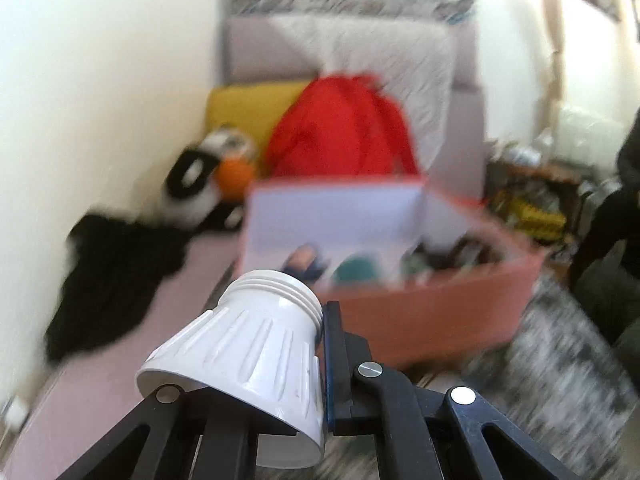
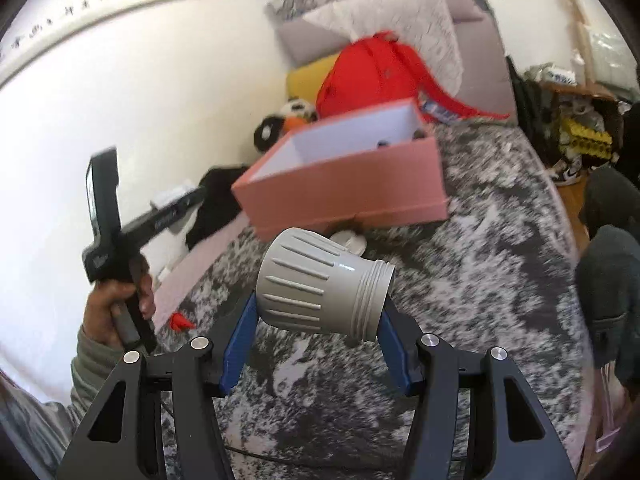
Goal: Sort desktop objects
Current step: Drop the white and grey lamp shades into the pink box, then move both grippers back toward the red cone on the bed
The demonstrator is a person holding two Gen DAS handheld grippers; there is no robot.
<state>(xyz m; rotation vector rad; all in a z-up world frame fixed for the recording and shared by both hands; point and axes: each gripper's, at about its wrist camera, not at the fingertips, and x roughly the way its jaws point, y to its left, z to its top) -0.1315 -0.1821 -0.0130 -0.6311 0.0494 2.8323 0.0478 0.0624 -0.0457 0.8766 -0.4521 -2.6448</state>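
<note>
Left wrist view showed the left hand-held gripper (image 1: pixel 276 360) clamped on a white ribbed cup (image 1: pixel 244 360), so its jaws stood only as far apart as the cup's width. The cup's long axis ran from about 7 o'clock to 1 o'clock, with the threaded neck pointing up and away toward the pink box (image 1: pixel 432 312) and the wide open mouth facing back toward the camera. The right blue pad pressed its side at 3 o'clock; the left pad was hidden behind the cup's flared rim. The box lay ahead at 1 o'clock, blurred, with several small things inside that could not be told apart. A red bag (image 1: pixel 340 128) stood behind it at 12 o'clock.

Right wrist view showed the right hand-held gripper (image 2: pixel 316 308) closed on a grey ribbed cup (image 2: pixel 320 288), jaws spread to its length. That cup lay crosswise between the blue pads, its long axis running from 9 to 3 o'clock and dipping slightly to the right, threaded neck at 3 o'clock. Below it was a grey patterned rug (image 2: pixel 480 280). The box (image 2: pixel 344 184) sat at 12 o'clock, well apart from the cup. The left hand (image 2: pixel 116 308) gripped its tool's handle at 9 o'clock.
</note>
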